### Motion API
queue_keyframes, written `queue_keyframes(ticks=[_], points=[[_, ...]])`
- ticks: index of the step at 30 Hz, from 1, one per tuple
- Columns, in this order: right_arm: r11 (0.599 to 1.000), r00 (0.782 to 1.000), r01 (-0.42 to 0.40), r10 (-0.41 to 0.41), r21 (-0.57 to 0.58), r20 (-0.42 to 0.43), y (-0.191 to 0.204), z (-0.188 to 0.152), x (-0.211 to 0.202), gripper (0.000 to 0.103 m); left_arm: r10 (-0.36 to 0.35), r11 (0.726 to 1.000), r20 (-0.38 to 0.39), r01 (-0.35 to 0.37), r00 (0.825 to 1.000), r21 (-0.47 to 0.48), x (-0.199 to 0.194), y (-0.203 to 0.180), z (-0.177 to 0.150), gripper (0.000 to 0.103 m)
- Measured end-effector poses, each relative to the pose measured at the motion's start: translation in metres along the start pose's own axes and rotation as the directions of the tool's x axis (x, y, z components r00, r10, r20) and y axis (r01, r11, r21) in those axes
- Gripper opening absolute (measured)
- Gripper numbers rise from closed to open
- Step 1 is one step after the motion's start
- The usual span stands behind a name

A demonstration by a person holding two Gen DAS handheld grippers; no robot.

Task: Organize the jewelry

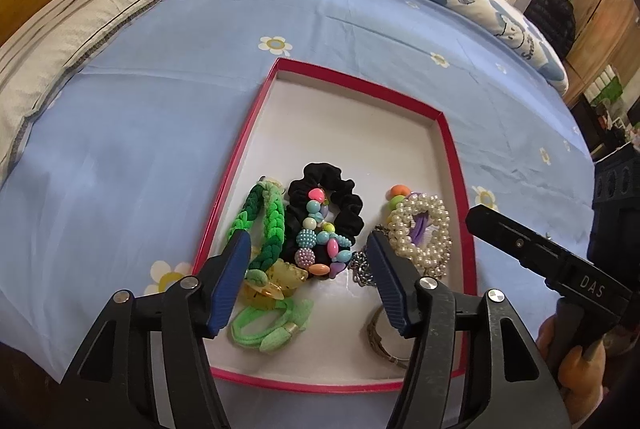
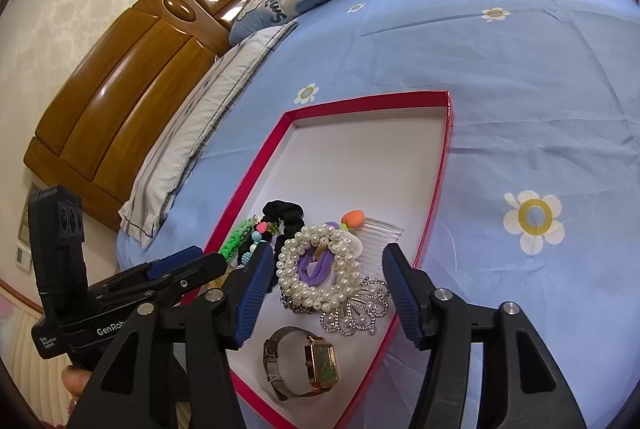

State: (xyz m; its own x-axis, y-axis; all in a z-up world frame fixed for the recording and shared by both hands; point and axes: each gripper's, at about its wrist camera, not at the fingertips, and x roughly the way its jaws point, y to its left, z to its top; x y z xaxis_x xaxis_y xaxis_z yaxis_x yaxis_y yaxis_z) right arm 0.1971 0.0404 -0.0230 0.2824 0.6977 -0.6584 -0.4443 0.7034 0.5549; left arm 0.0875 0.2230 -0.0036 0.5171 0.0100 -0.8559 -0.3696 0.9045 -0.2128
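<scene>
A shallow red-rimmed cardboard tray with a white floor (image 1: 448, 149) lies on the bed's light blue flowered sheet (image 1: 160, 109), and all the jewelry sits in its near half. The left hand-held gripper (image 1: 308, 265) hovers over the pile with its blue-padded fingers spread apart, holding nothing. Between those fingers lie a string of multicoloured plastic beads (image 1: 320, 237) on a black fabric scrunchie (image 1: 344, 197). Just beside its left finger is a green braided hair tie (image 1: 264, 217); past its right finger is a white pearl-bead scrunchie (image 1: 420, 229).

The right hand-held gripper (image 2: 326, 269) is also spread wide and empty, with the pearl-bead scrunchie and a rhinestone butterfly hair clip (image 2: 360, 309) between its fingers. A gold square-faced wristwatch (image 2: 316, 361) lies nearer, below them.
</scene>
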Motion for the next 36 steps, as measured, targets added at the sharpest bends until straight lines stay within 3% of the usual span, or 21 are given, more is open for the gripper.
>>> queue_keyframes(ticks=[5,10,19,23,27,36], points=[[1.000,1.000,-0.022,0.021,0.020,0.021,0.001,-0.003,-0.010,0.073,-0.033,0.999,0.020,0.034,0.999,-0.029,-0.013,0.004,-0.004,0.074],[0.997,0.997,-0.059,0.056,0.051,0.059,0.005,-0.010,-0.029,0.089,-0.081,0.994,0.051,0.085,0.995,-0.072,-0.031,0.009,-0.011,0.085],[0.989,0.987,-0.119,0.109,0.087,0.116,0.008,-0.027,-0.057,0.091,-0.137,0.979,0.095,0.149,0.986,-0.142,-0.055,0.020,-0.036,0.088],[0.986,0.983,-0.145,0.134,0.083,0.127,0.013,-0.039,-0.065,0.091,-0.104,0.983,0.111,0.119,0.988,-0.143,-0.065,0.020,-0.047,0.088],[0.988,0.983,-0.139,0.129,0.072,0.130,0.015,-0.054,-0.072,0.091,-0.029,0.992,0.125,0.044,0.992,-0.114,-0.074,0.015,-0.061,0.088],[0.995,0.986,0.033,-0.018,-0.091,0.164,0.035,-0.085,-0.092,0.092,0.017,0.998,0.116,-0.009,0.993,-0.067,-0.078,0.009,-0.093,0.088]])
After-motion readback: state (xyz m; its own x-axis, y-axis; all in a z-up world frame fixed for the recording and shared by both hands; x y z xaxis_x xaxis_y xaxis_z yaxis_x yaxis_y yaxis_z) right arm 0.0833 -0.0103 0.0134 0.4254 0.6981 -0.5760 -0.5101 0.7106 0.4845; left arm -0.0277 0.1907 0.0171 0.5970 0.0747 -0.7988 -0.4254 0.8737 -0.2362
